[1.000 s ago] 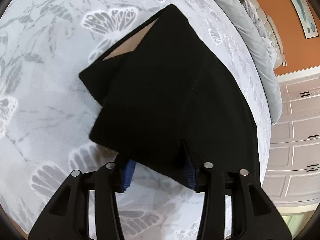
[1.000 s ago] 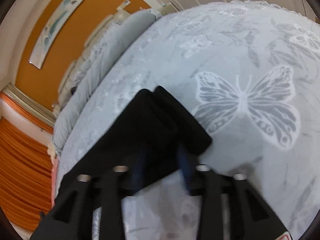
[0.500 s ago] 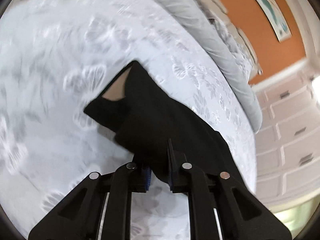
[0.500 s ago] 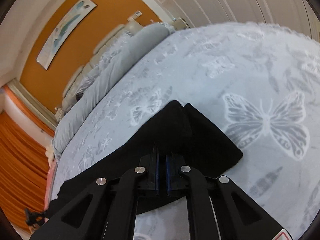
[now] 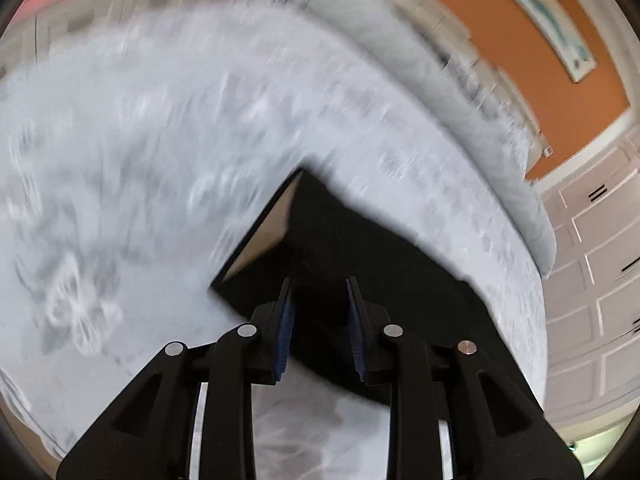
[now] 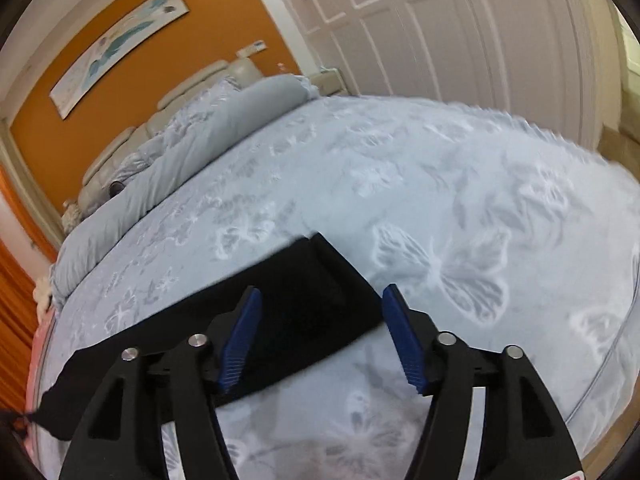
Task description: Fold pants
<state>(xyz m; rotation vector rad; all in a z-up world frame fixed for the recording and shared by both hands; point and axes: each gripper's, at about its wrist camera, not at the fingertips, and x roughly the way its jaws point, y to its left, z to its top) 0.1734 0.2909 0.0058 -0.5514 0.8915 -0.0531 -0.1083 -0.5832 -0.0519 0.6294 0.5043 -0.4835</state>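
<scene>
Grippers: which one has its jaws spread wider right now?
The right gripper: its jaws are opening well apart above the black pants, pressing on nothing. The left gripper shows a narrower gap.

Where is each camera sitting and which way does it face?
Left wrist: sits on the left claw, angled down at the black pants on the butterfly bedspread; its own black fingers with blue pads, opening, show.
Right wrist: sits on the right claw, angled down at the pants; its fingers, opening, show.
Shared: pants, bedspread, orange wall.
</scene>
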